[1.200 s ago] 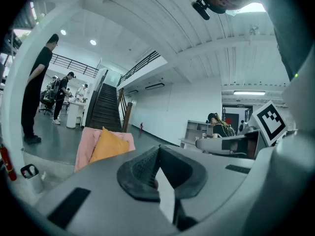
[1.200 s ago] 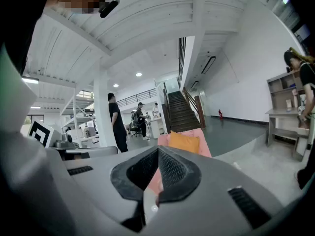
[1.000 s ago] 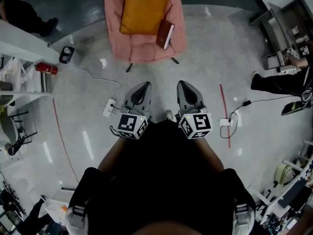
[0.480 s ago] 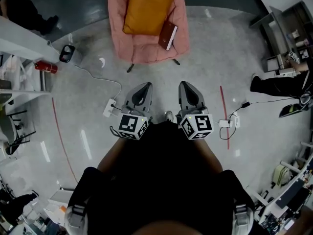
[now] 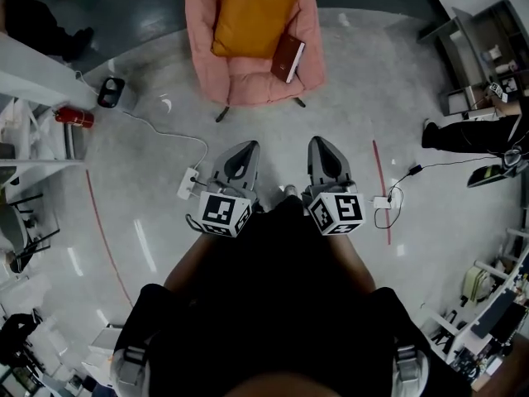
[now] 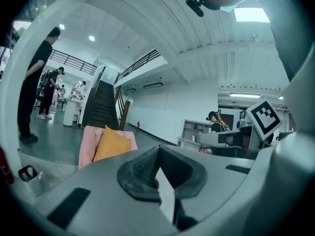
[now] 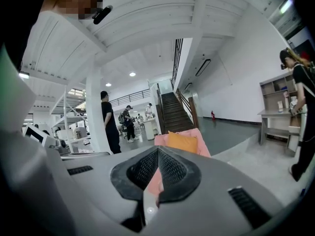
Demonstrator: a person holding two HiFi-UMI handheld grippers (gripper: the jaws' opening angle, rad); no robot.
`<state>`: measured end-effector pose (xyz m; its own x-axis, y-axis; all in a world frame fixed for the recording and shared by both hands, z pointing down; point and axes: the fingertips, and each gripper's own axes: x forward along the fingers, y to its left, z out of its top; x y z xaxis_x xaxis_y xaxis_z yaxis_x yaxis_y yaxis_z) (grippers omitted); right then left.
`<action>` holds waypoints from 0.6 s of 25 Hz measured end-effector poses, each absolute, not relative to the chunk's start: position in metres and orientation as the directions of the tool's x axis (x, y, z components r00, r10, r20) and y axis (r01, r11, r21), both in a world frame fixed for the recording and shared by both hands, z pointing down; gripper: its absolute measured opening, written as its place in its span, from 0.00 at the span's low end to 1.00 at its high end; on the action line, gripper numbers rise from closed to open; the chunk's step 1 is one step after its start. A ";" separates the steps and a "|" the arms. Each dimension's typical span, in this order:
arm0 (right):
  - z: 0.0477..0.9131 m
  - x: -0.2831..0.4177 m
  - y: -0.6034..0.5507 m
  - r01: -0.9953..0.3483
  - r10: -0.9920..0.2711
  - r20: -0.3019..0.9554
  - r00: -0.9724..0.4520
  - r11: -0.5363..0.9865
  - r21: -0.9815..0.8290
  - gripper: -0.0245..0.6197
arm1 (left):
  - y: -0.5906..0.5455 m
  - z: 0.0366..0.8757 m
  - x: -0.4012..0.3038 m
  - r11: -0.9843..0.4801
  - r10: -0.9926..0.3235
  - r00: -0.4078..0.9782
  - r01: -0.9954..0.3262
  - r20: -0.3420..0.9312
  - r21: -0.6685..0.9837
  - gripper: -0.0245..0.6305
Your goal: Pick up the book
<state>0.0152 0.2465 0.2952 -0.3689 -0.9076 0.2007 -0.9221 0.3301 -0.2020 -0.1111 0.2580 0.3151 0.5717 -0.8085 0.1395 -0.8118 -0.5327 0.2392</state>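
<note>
Large open hall, polished grey concrete floor (image 5: pixel 149 222) filling most of the head view. Staircase (image 6: pixel 101 109) at centre left of the left gripper view, person in black (image 6: pixel 34 77) standing at its far left.

Pink armchair (image 5: pixel 248 73) at upper centre of the head view, well apart from both grippers, bare floor between. Orange cushion (image 5: pixel 252 15) propped against the chair back.

Left gripper (image 5: pixel 245 145) and right gripper (image 5: pixel 319 141) side by side at frame centre, held close to the body, both aimed up-frame at the chair. Left claw closed pad to pad, nothing between the pads. Right claw likewise closed and empty; armchair and cushion visible straight past its tips in the right gripper view.

Book (image 5: pixel 288 58), dark red-brown cover with a pale page edge, on the seat at the right edge of the cushion, toward the right armrest. Touching the cushion as far as can be judged from above; exact lean not readable.

White power strip (image 5: pixel 188 182) with cable on the floor, just left of the left gripper.

Step in hand, by judgement: approach. Book untouched, no reach begun.

Next move calls for: closing the gap to the chair, then opening one claw wide enough for the book's thickness. Right claw looks better placed, given the book on the right side of the seat. Entry on the exposed edge, clear of the cushion. Possible trouble: arriving with closed jaws and shoving the book deeper between cushion and armrest.
</note>
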 end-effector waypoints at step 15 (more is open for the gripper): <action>0.302 0.013 0.215 -0.925 -0.913 0.202 -0.355 0.312 -0.215 0.03 | 0.220 0.313 -0.107 -0.547 -0.799 0.587 -0.798 0.126 0.251 0.05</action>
<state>0.0127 0.2151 0.3023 -0.3547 -0.9128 0.2024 -0.9255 0.3121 -0.2147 -0.1070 0.2201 0.3131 0.5875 -0.7995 0.1255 -0.7985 -0.5474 0.2506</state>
